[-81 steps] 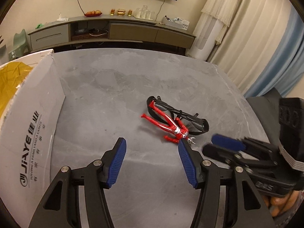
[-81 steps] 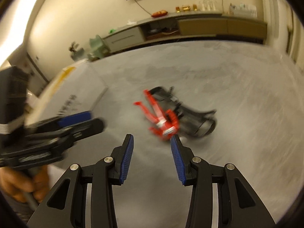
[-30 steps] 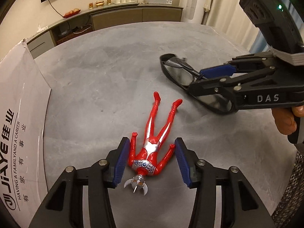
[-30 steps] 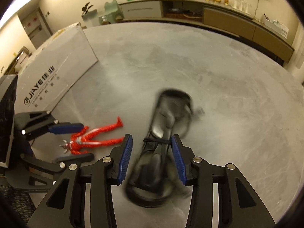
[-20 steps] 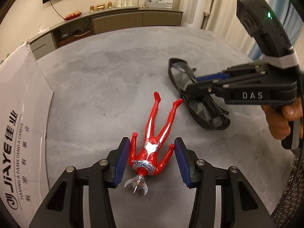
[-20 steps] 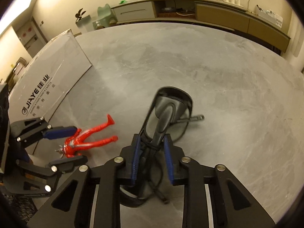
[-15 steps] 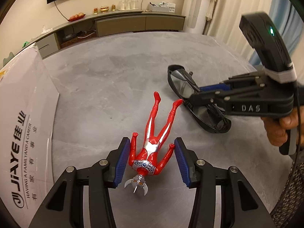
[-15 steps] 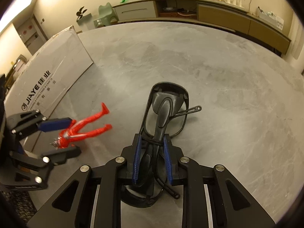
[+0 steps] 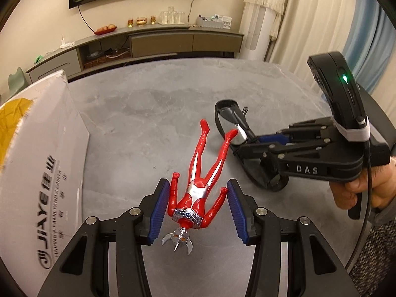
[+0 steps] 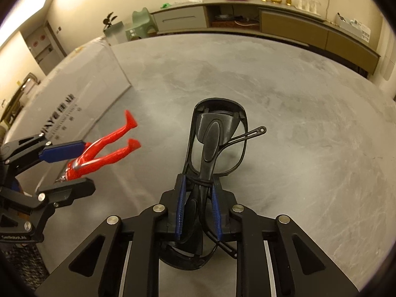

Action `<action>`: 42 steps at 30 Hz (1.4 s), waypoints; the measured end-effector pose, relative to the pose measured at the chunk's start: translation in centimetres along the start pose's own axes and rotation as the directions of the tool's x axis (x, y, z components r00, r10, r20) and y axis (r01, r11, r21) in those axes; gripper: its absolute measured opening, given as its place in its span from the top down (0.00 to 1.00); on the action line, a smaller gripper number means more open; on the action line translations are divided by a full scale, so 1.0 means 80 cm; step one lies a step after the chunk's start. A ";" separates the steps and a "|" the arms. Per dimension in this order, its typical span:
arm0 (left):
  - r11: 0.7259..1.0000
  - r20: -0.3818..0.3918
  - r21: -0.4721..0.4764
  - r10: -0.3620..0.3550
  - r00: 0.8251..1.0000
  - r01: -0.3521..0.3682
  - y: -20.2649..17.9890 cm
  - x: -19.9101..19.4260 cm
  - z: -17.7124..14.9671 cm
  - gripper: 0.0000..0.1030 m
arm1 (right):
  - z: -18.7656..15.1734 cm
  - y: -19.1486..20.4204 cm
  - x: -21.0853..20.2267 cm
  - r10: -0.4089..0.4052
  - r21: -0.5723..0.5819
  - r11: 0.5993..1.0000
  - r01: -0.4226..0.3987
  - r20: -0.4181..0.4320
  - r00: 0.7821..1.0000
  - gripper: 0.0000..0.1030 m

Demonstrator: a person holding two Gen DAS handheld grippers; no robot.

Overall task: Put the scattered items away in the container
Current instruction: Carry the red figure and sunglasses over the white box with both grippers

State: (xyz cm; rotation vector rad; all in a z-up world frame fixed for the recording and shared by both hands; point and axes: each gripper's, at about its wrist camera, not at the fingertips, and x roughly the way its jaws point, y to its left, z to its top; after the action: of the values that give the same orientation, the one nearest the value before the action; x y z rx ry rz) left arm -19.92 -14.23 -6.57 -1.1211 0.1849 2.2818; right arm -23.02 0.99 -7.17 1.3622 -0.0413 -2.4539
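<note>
Red-and-silver hero figure sits gripped between left fingers; right fingers clamp black sunglasses.

A grey stone-look tabletop fills the middle. At twelve o'clock a long low grey-brown sideboard lines the wall (red fruit plate at eleven), cream pleated curtains at two.
</note>
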 end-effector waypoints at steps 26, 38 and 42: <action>0.998 0.172 -0.041 0.051 0.984 -0.044 0.016 -0.129 0.005 0.52 | -0.030 0.106 -0.114 0.142 0.010 0.989 -0.146 0.182 0.973 0.80; 0.995 0.243 -0.087 0.063 0.968 -0.043 0.046 -0.190 -0.009 0.52 | -0.041 0.172 -0.133 0.167 0.002 0.985 -0.172 0.215 0.962 0.80; 0.992 0.281 -0.121 0.069 0.957 -0.036 0.063 -0.215 -0.009 0.52 | -0.038 0.200 -0.142 0.184 -0.015 0.983 -0.186 0.226 0.957 0.80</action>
State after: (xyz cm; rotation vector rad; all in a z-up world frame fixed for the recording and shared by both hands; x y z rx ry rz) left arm -14.06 -26.19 5.39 -0.8353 -0.0304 2.4970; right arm -10.60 -10.26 3.43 1.0234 -0.2212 -2.4373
